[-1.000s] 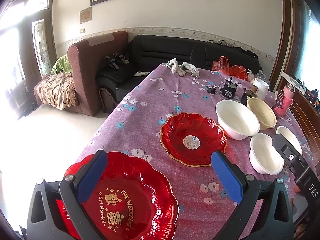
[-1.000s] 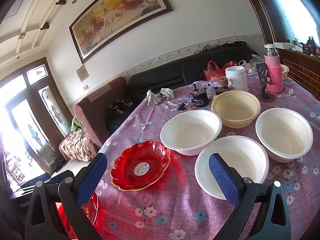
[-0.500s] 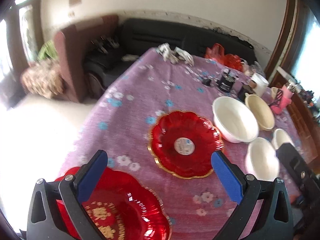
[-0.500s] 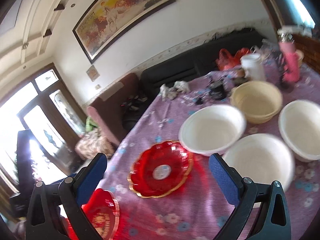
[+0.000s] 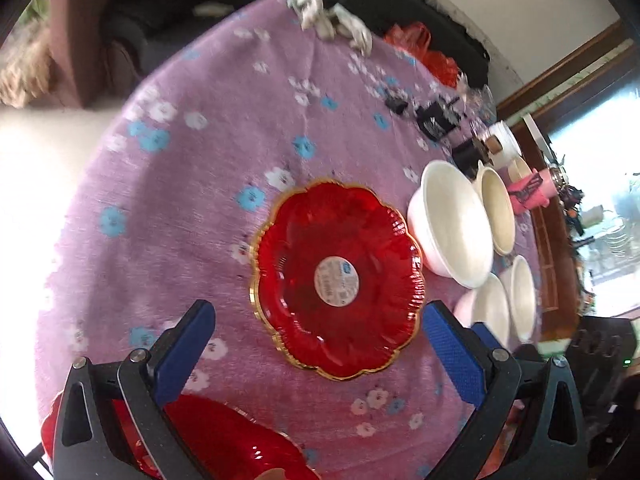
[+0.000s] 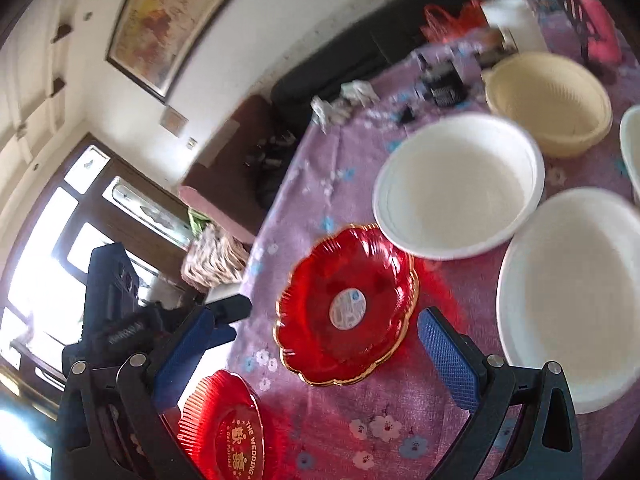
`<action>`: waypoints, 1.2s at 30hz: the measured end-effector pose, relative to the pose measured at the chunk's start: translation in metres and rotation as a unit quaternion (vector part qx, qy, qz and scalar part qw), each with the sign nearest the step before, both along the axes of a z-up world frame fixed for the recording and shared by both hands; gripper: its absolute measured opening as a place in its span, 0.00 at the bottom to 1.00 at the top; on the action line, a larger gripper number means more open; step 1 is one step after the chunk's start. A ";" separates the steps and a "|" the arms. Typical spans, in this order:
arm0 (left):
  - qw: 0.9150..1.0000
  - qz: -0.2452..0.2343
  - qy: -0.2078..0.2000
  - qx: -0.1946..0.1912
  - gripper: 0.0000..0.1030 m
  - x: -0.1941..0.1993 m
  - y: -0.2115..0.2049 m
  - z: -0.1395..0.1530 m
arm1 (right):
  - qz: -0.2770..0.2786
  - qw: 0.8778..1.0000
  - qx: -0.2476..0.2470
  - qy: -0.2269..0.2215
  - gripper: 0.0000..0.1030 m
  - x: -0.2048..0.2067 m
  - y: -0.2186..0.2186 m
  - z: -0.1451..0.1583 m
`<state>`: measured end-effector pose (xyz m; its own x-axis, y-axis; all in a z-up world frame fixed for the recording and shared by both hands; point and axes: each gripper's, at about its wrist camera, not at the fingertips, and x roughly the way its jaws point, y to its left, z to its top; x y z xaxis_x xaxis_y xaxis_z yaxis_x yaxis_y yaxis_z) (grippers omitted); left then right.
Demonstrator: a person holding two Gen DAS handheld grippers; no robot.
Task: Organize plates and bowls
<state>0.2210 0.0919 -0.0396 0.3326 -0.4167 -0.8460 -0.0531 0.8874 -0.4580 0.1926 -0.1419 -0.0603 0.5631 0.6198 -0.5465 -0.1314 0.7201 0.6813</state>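
Observation:
A red scalloped plate with a gold rim and a round sticker (image 5: pixel 338 278) (image 6: pixel 347 307) lies on the purple flowered tablecloth (image 5: pixel 224 184). My left gripper (image 5: pixel 316 344) hovers open just short of it, empty. A second red plate with gold lettering (image 5: pixel 224 446) (image 6: pixel 232 430) lies under the left fingers. My right gripper (image 6: pixel 310 350) is open and empty too, above the near rim of the sticker plate. Three white bowls (image 6: pixel 460 186) (image 6: pixel 572 296) (image 6: pixel 631 148) and a cream bowl (image 6: pixel 550 102) sit to the right.
At the table's far end are white gloves (image 5: pixel 332 24), a black device (image 6: pixel 442 82), a white jar (image 6: pixel 514 20), a pink bottle (image 5: pixel 534 192) and red bags (image 5: pixel 424 50). A dark sofa and a brown armchair (image 6: pixel 224 172) stand beyond. The left gripper's body (image 6: pixel 116 312) shows at left.
Both grippers have tilted down and moved in toward the sticker plate, which now looms larger between their fingers. Both stay open. The plates and bowls have not moved.

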 end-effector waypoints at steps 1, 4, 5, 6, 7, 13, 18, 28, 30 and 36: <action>1.000 -0.007 0.015 -0.015 1.00 0.006 0.000 -0.004 | -0.001 1.000 0.002 0.011 1.00 0.004 0.000 -0.003; 0.998 -0.010 0.037 -0.048 1.00 0.019 0.004 -0.013 | 0.002 0.999 0.031 0.039 1.00 0.013 -0.003 -0.011; 0.998 -0.011 0.043 -0.053 1.00 0.022 0.005 -0.016 | 0.004 0.998 0.038 0.048 1.00 0.017 -0.004 -0.014; 0.997 -0.014 0.048 -0.061 1.00 0.025 0.006 -0.018 | 0.005 0.998 0.039 0.057 1.00 0.019 -0.004 -0.016; 0.996 -0.015 0.051 -0.072 1.00 0.028 0.008 -0.021 | 0.004 0.997 0.037 0.066 1.00 0.022 -0.005 -0.018; 0.993 -0.005 0.061 -0.101 1.00 0.036 0.012 -0.032 | -0.002 0.993 0.034 0.117 0.95 0.036 -0.006 -0.037; 0.993 0.000 0.069 -0.099 1.00 0.039 0.014 -0.041 | -0.006 0.990 0.019 0.137 0.83 0.045 -0.007 -0.049; 0.992 -0.014 0.064 -0.111 0.93 0.031 0.013 -0.036 | -0.005 0.989 0.017 0.147 0.64 0.054 -0.006 -0.054; 0.992 -0.018 0.064 -0.104 0.91 0.030 0.010 -0.037 | -0.006 0.989 0.015 0.147 0.62 0.055 -0.005 -0.053; 0.992 -0.018 0.068 -0.107 0.83 0.031 0.013 -0.039 | -0.019 0.987 -0.007 0.159 0.57 0.062 -0.005 -0.056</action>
